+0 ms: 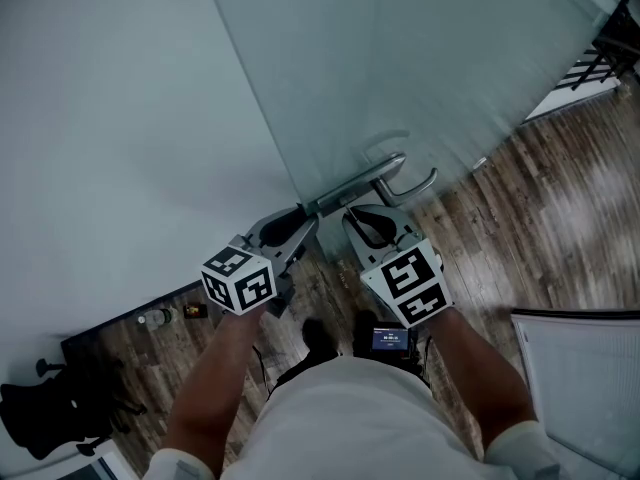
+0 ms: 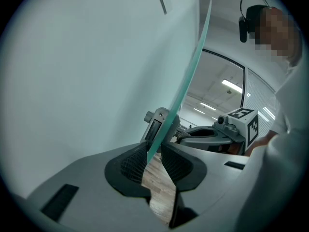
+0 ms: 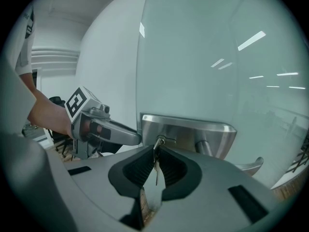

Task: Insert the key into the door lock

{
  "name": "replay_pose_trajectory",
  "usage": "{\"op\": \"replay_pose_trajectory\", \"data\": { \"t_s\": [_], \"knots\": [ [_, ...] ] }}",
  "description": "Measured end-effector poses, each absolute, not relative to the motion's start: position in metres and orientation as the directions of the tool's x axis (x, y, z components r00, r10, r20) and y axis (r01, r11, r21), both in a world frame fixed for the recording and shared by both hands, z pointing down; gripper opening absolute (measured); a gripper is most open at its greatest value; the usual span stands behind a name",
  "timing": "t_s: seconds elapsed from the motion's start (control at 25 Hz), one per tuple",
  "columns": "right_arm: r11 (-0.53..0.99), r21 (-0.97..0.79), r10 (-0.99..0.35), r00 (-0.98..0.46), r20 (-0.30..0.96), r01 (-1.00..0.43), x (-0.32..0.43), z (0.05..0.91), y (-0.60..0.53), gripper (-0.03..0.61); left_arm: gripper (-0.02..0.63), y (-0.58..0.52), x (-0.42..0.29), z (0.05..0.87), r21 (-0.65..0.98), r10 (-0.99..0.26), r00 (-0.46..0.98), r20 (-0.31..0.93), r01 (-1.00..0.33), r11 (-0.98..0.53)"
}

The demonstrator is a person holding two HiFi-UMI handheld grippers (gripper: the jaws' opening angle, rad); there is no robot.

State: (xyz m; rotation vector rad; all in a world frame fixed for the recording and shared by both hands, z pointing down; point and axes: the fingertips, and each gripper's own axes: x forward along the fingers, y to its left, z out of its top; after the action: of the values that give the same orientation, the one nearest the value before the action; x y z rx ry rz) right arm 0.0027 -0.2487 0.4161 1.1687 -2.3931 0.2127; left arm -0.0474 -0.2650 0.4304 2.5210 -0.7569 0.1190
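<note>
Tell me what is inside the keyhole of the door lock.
The key, pinched in the right gripper, reaches the keyhole of the door lock with its tip. How far the blade has gone in cannot be seen; the lock's metal covers it.

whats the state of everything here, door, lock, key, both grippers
frosted glass door: open, edge free
silver lever handle: level, not pressed
steel lock plate: key tip at its keyhole
small metal key: pinched by right gripper
left gripper: shut on door edge
right gripper: shut on key
</note>
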Motion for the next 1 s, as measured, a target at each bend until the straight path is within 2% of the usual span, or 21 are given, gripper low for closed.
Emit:
{"op": "replay_pose_trajectory", "data": {
  "t_s": [1.0],
  "knots": [
    [0.61,0.056,-0.72,-0.524,0.454,-0.79,0.005,0.415,-0.246,0.029,0.095,-0.255,-0.053,0.41,0.466,-0.528,0.834,0.164,-0.537,-0.704]
  ]
}}
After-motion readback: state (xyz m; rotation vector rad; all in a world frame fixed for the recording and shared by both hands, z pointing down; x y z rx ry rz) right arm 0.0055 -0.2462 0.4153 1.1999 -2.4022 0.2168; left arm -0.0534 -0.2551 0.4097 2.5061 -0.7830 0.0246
